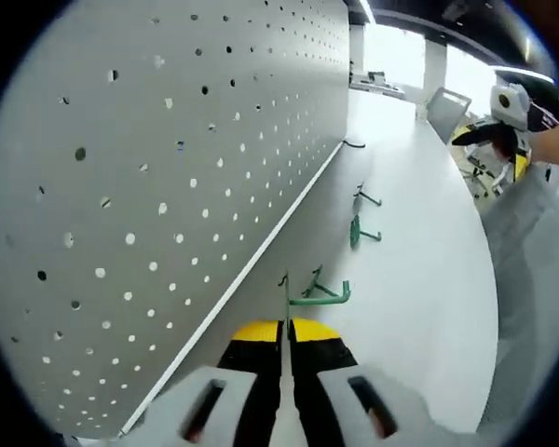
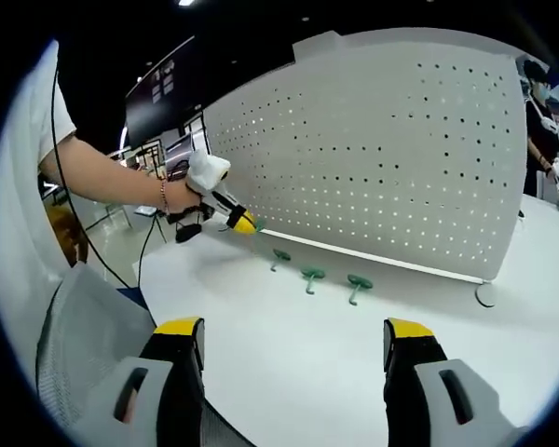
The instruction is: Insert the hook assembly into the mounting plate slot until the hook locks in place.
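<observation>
The white pegboard mounting plate stands upright on the white table. My left gripper is shut on the thin stem of a green hook, held low near the foot of the plate. In the right gripper view the left gripper shows in a person's hand, its yellow tip close to the pegboard. Three green hooks lie on the table in front of the board. My right gripper is open, with nothing between its jaws, well back from the board.
More green hooks and a dark hook lie farther along the plate's base. A round white foot sits at the board's right end. A grey mesh chair back is at the lower left. A person stands at far right.
</observation>
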Demonstrator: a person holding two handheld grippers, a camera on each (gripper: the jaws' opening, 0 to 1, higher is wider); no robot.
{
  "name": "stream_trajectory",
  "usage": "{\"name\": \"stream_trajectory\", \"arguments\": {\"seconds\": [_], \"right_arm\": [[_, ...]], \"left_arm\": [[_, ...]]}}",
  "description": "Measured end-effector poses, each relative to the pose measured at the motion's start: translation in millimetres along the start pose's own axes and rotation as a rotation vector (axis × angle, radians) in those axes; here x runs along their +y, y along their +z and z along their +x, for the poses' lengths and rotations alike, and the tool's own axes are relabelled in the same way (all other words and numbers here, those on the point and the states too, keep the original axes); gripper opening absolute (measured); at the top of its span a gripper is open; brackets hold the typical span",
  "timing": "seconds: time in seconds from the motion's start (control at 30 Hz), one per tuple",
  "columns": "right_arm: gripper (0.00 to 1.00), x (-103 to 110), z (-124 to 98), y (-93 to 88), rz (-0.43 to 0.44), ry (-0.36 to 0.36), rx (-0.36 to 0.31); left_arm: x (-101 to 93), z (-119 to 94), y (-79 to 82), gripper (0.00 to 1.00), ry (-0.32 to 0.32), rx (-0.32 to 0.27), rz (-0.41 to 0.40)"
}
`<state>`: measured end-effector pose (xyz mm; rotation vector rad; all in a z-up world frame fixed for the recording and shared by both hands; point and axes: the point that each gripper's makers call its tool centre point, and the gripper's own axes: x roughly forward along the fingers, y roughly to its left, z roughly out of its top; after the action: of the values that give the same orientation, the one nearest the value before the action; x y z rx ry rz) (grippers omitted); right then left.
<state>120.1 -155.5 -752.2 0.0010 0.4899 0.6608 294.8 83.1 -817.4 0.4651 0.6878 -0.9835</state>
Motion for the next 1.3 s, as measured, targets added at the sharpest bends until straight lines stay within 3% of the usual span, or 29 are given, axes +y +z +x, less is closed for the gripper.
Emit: {"name": "stream_trajectory", "arguments": {"seconds": [0.2, 0.93, 1.3], "right_arm": [[0.76, -1.1, -1.5, 4.7, 0.021, -0.002, -0.022], [0.76, 2.2, -2.5, 14.1, 0.024, -0.001, -0.052], [0.76, 2.8, -5.2, 17.9, 0.047, -0.004, -0.077]], "left_arm": [[-3.8, -8.1, 13.5, 0.02, 0.021, -0.062, -0.007], [-24.6, -38.2, 50.6, 0.02, 0.089, -0.321, -0.156], [-38.9, -60.4, 75.6, 0.02, 0.123, -0.437, -0.164]]}}
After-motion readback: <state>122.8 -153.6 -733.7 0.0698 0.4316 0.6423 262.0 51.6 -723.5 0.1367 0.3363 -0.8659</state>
